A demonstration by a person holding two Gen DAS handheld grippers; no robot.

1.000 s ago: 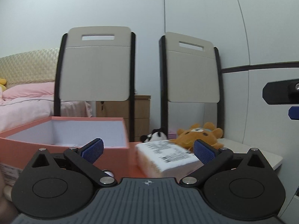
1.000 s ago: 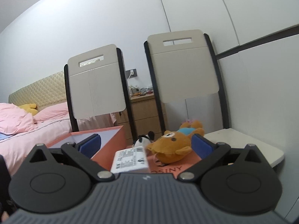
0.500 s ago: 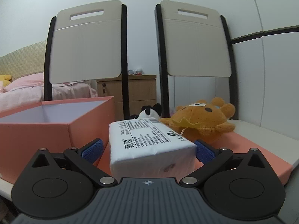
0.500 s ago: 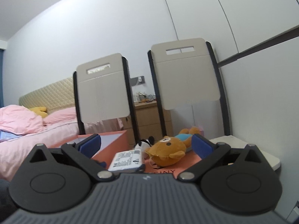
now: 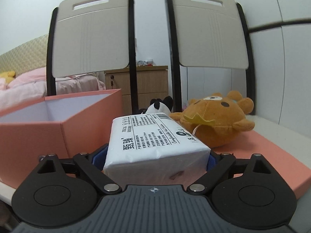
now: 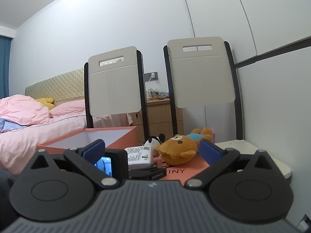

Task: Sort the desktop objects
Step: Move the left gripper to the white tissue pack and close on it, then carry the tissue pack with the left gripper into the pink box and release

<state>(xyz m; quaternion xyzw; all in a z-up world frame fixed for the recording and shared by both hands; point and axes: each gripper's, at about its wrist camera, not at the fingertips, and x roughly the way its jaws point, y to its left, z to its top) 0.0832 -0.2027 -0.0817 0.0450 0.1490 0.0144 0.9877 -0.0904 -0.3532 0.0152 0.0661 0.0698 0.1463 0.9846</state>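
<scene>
I have the left gripper (image 5: 156,158) set around the near end of the tissue pack (image 5: 153,136), one blue pad at each side of the white wrapper; the pads look pressed against it, so I judge the pack clamped rather than merely straddled, though most of each pad is hidden behind the pack. The pack lies flat with its printed face up, long axis running away from me, resting on the flat pink lid (image 5: 262,155), which serves as the staging surface for unsorted items. The open pink box (image 5: 64,124) stands just left of the pack, its mouth upward, and I take it as the likely destination because it is the only container in view. The bear (image 5: 215,120) lies on its side just right of the pack's far end, close enough that I cannot tell whether they touch; the panda (image 5: 160,106) sits behind the pack. Gripping across the short width keeps the pack's weight centred between the pads. The right gripper (image 6: 153,151) hangs spread wide and empty, held back on the near side, so that it leaves the left one room to work. In its view the bear (image 6: 179,149) lies between its pads but well beyond them. In my judgement, the next move calls for a straight lift before any leftward travel, or the pack may drag the bear.
</scene>
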